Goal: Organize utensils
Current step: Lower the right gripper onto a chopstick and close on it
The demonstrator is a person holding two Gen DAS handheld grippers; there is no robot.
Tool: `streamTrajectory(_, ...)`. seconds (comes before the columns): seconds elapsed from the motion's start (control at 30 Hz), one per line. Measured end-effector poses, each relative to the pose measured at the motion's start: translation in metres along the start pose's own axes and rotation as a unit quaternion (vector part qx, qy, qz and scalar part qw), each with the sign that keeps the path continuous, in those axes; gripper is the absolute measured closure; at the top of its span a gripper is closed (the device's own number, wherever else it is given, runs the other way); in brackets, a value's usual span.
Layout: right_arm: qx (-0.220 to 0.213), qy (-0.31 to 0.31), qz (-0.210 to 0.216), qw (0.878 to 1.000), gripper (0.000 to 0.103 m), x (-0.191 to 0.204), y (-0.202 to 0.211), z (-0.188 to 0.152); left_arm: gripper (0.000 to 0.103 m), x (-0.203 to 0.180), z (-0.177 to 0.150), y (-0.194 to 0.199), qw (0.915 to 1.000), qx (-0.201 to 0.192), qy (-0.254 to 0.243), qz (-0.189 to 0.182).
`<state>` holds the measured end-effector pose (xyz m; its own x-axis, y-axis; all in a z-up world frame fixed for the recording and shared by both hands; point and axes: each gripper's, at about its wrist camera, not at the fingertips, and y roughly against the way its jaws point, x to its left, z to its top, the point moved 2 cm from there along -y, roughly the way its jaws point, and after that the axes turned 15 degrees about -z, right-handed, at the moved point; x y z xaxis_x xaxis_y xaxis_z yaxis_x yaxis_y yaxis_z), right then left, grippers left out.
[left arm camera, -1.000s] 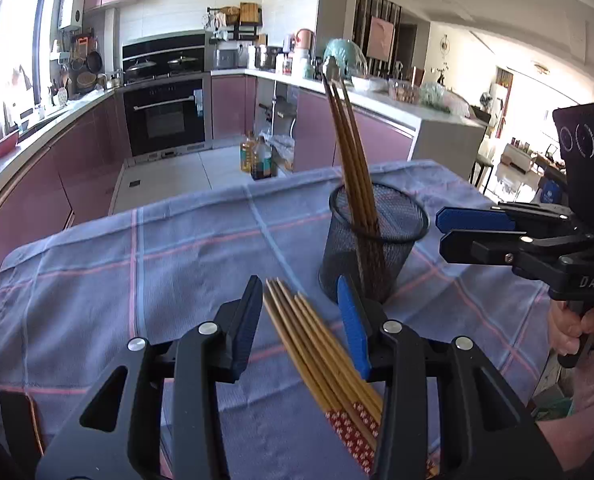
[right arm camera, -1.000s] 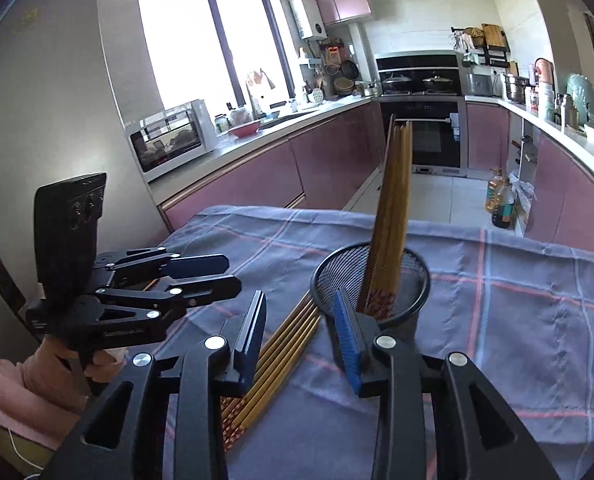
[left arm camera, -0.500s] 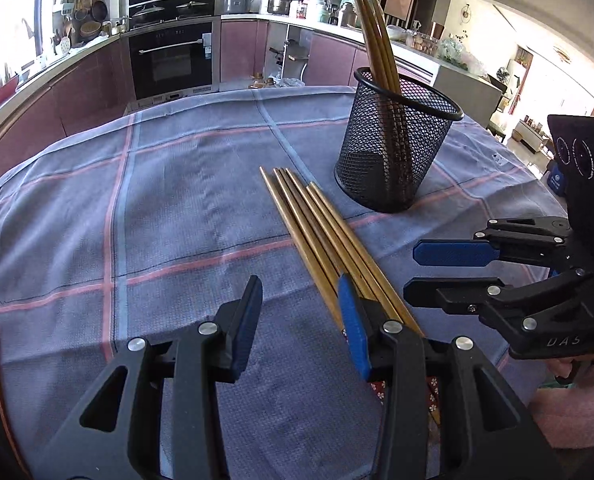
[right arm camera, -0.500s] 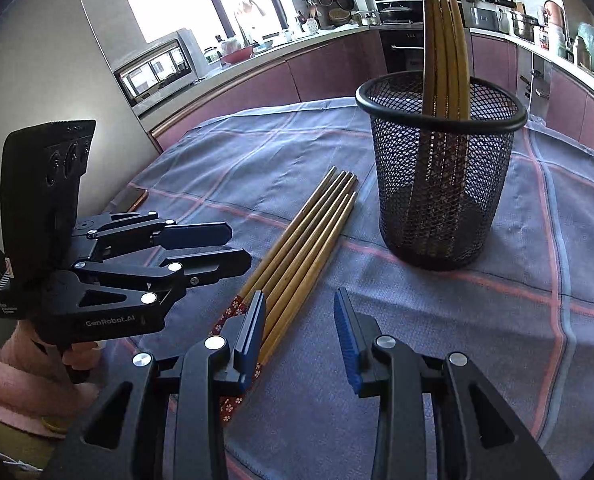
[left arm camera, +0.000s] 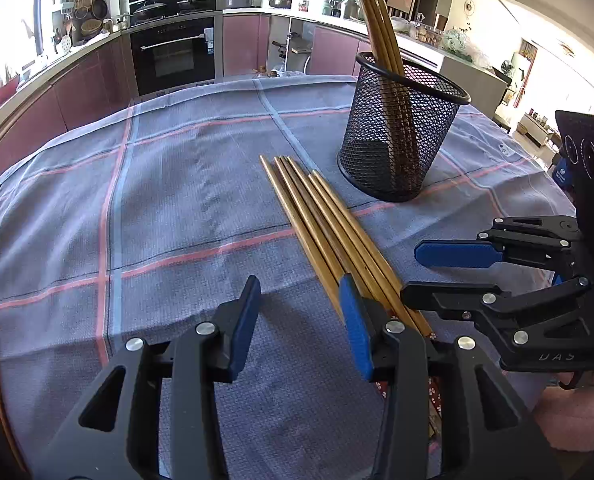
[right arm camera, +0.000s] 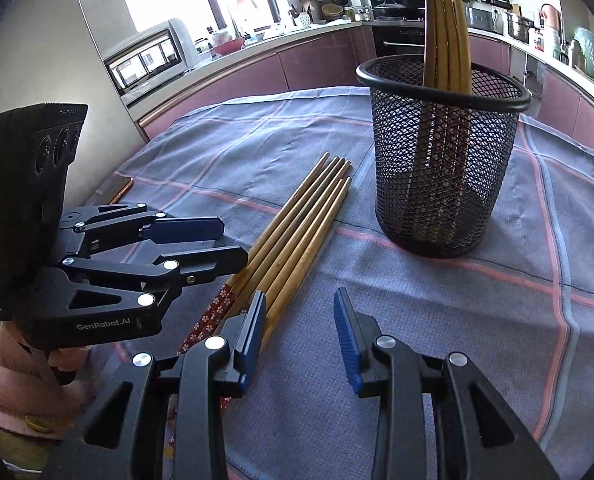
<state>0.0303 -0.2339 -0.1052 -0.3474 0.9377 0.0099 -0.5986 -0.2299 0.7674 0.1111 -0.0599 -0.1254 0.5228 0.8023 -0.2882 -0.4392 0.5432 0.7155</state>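
Several wooden chopsticks [left arm camera: 317,220] [right arm camera: 297,232] lie side by side on the checked cloth, their patterned red ends towards me. A black mesh cup [left arm camera: 401,140] [right arm camera: 441,160] stands just beyond them with three chopsticks [left arm camera: 377,20] [right arm camera: 443,40] upright in it. My left gripper [left arm camera: 297,292] [right arm camera: 233,242] is open and empty, low over the cloth; its right finger lies over the bundle's near part. My right gripper [right arm camera: 299,304] [left arm camera: 411,270] is open and empty too, its left finger above the bundle's thick ends. The two grippers flank the bundle.
The grey-blue tablecloth [left arm camera: 157,200] covers the whole table and drops off at the far edge. Pink-sleeved hands [right arm camera: 21,384] hold the grippers at the near edge. Kitchen counters, an oven [left arm camera: 173,52] and a microwave [right arm camera: 149,60] stand well beyond the table.
Both grippers have come down close to the cloth and tipped further downward; the cup and loose chopsticks now look nearer. The jaws stay open. Nothing on the table has moved.
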Motion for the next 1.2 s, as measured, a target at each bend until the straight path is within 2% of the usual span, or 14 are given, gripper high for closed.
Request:
streamTrajectory(0.27,0.002,0.012,-0.011,1.0,0.07,0.006,-0.004,0.003,0.061,-0.001,0.003,-0.005,0.9999,0.004,-0.009,0.009)
streamTrajectory(0.83,0.007,0.033,-0.046,0.998,0.072,0.013,-0.01,0.01,0.066,0.006,0.007,-0.009,0.9997,0.016,-0.008,0.017)
streamTrajectory(1.0,0.004,0.026,-0.054,0.998,0.077,0.013,-0.015,0.013,0.077,0.006,0.016,-0.019,0.9996,0.021,-0.008,0.017)
streamTrajectory(1.2,0.001,-0.005,-0.049,0.999,0.093,0.004,-0.018,0.015,0.092,0.007,0.02,-0.023,0.9998,0.014,0.002,0.017)
